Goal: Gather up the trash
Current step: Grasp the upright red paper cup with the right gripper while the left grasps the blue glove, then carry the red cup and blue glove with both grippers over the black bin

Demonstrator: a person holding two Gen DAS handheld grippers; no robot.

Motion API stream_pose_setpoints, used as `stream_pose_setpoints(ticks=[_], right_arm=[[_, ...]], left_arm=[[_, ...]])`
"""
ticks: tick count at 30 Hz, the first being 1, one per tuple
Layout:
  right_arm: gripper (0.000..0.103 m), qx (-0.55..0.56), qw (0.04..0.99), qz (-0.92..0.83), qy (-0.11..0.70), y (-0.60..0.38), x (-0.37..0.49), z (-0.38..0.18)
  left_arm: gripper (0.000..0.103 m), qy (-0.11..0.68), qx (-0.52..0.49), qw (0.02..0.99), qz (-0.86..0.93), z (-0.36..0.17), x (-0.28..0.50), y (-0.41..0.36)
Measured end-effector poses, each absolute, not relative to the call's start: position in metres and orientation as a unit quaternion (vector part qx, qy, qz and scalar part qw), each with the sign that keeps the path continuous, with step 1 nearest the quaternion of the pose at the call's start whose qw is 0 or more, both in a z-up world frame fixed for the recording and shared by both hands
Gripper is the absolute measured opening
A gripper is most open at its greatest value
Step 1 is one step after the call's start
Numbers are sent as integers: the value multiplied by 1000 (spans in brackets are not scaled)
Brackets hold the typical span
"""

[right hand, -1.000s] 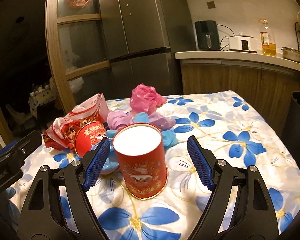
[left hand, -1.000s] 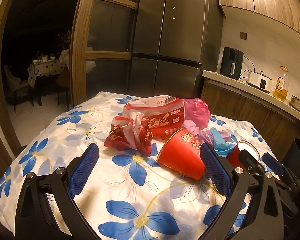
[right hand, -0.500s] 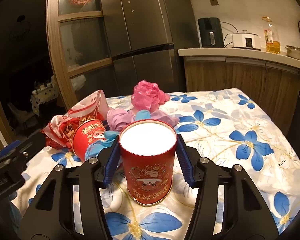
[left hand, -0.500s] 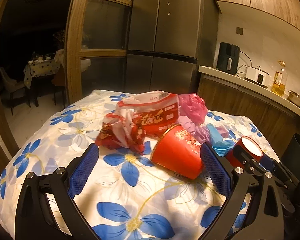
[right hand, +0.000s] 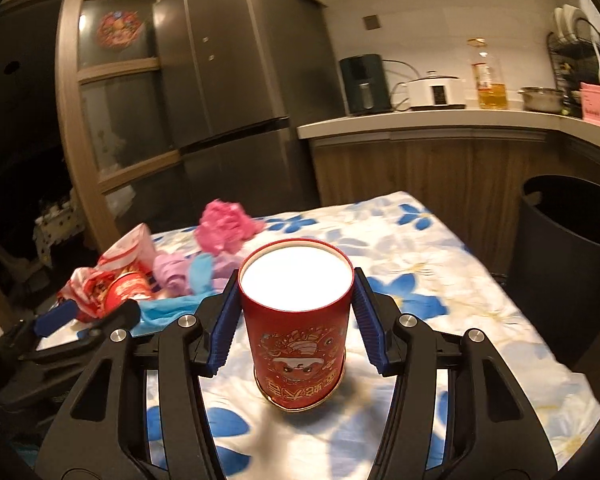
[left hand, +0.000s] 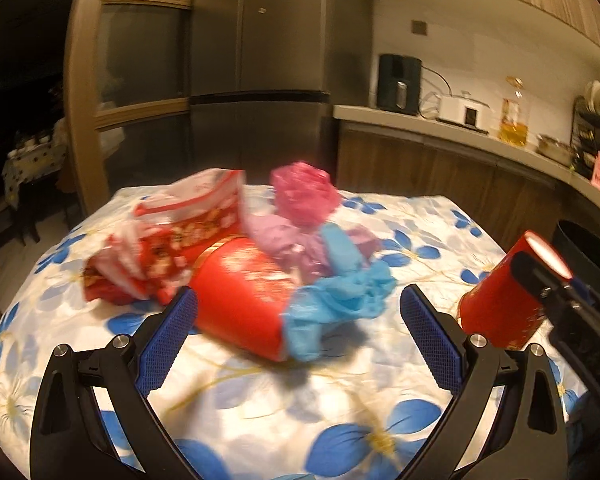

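Since a second ago the red can (right hand: 296,320) has gone from standing loose to clamped between the right gripper (right hand: 296,316) pads, lifted above the flowered tablecloth (right hand: 440,280), bin (right hand: 572,248) at two o'clock; left gripper (left hand: 300,340) gapes empty.

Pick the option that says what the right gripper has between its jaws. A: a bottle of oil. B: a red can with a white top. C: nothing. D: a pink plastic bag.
B: in the right wrist view the right gripper has its blue pads pressed on both sides of the upright red can.
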State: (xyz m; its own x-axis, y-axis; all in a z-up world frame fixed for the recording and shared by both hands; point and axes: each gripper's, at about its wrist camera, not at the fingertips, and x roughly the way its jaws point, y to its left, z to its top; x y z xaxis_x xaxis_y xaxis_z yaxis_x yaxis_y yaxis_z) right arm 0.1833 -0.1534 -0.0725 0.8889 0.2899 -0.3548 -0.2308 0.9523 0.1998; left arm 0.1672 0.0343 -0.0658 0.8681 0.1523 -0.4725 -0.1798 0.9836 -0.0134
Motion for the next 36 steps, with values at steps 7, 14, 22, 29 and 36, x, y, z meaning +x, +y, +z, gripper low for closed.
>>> stream_pose_setpoints(ticks=[7,14,22,29,36], right_arm=[[53,94,969,119,197,-180,184,-72],[53,102,968,112,199,-191,185,-74],[53,103,969,108,195,-194,185,-72],[53,105,970,108,192,-193,183,-69],[53,113,970,109,184,-198,178,-63]], left_arm=[[91,262,10,962,81,-68,197,6],[72,309,29,947,85,-87,219,-7],[14,362,-6,929,76,-105,231,6],[0,342,-56,937,39,-100,211,18],[0,287,-85,954,17,-68,173,25]])
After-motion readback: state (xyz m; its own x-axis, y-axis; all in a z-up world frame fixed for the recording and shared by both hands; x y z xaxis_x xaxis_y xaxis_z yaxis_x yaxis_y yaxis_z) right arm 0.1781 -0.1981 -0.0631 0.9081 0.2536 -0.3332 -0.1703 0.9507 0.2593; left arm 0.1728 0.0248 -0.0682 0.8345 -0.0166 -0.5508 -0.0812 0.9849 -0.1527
